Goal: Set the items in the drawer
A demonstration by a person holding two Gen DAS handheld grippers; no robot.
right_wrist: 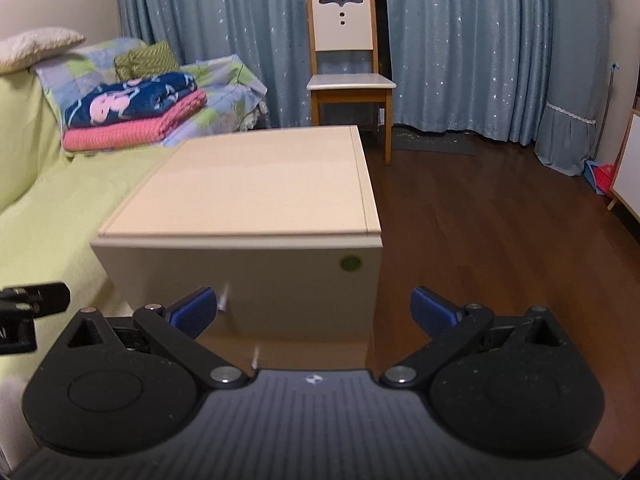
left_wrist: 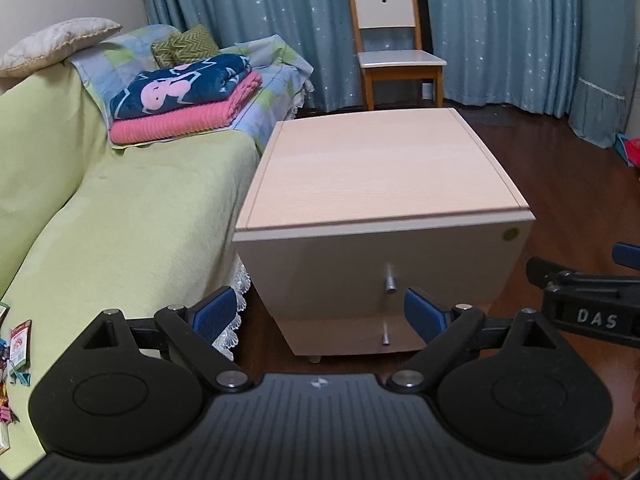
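Drawer cabinet (left_wrist: 384,208), pale wood, stands on the dark wooden floor (right_wrist: 500,220) just beside the sofa (left_wrist: 120,220), its front facing both cameras. Upper drawer (left_wrist: 360,268) and lower drawer (left_wrist: 340,332) both sit shut, fronts flush. Each carries a small metal knob: upper knob (left_wrist: 390,280), lower knob (left_wrist: 386,334). A round green sticker (left_wrist: 511,234) sits at the top right corner of the upper drawer front. Cabinet top is bare. Left tongs (left_wrist: 320,314) are spread apart, nothing between the blue pads (left_wrist: 218,308); they hang in front of the cabinet at about drawer height, with the upper knob just inside the right pad in the left wrist view, not touching. Right tongs (right_wrist: 314,314) are likewise spread wide and hold nothing, in front of the cabinet's right front corner; the upper knob appears blurred just beside their left pad. Part of the right tool shows at the right edge of the left wrist view, lettered "DAS". On the sofa's green cover: a folded pink blanket (left_wrist: 180,120) with a navy patterned blanket (left_wrist: 180,84) stacked on it, and small packets (left_wrist: 18,348) near the front left edge, too small to identify. A white-and-wood chair (right_wrist: 344,68) stands before the blue curtains (right_wrist: 460,40), well apart from the cabinet.
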